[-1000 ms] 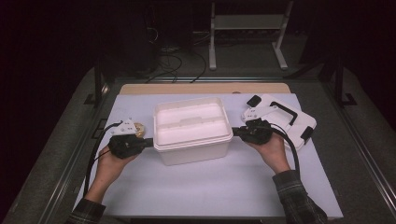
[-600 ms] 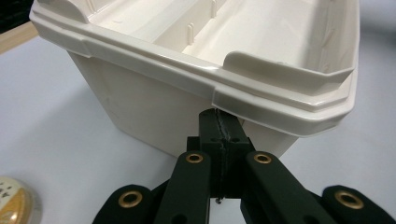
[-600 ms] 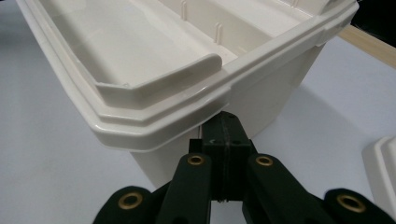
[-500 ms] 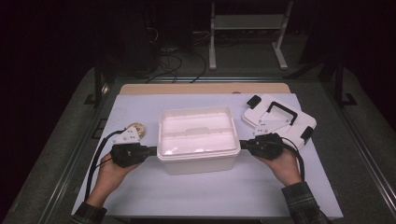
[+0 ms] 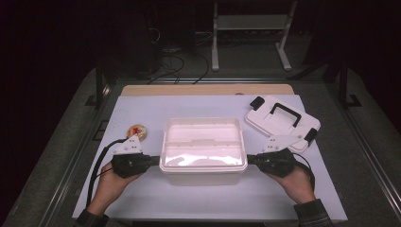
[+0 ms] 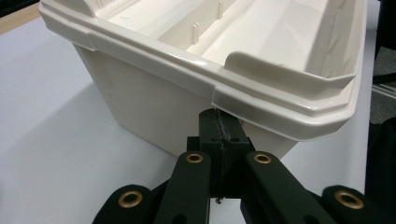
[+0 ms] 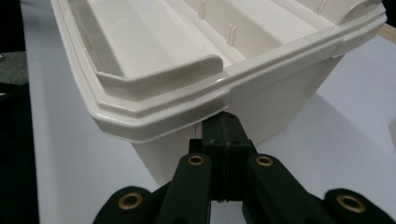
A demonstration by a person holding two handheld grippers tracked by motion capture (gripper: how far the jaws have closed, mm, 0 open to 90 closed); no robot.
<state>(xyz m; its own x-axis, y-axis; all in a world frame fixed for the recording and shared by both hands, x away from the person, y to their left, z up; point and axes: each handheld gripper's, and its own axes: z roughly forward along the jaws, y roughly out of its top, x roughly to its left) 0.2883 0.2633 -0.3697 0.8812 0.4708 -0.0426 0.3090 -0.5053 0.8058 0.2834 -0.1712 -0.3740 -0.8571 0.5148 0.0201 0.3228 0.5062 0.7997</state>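
A white plastic box (image 5: 203, 176) without a lid stands in the middle of the white mat, with a divided tray inside it. My left gripper (image 5: 156, 161) is shut, its tips tucked under the rim at the box's left end. My right gripper (image 5: 250, 160) is shut too, pressed under the rim at the right end. In the left gripper view the closed jaws (image 6: 220, 123) touch the underside of the box's (image 6: 154, 107) lip. The right gripper view has the shut jaws (image 7: 223, 125) against the box (image 7: 275, 102) in the same way. Whether the box is off the mat I cannot tell.
The box's white lid (image 5: 282, 122) with a black handle lies flat at the right rear of the mat. A small round yellow and red object (image 5: 136, 130) sits left of the box. A wooden strip (image 5: 203, 90) borders the mat's far edge.
The box has come toward the person's side of the table, with both shut grippers moving along at its two ends. The lid and the small round object stayed put.
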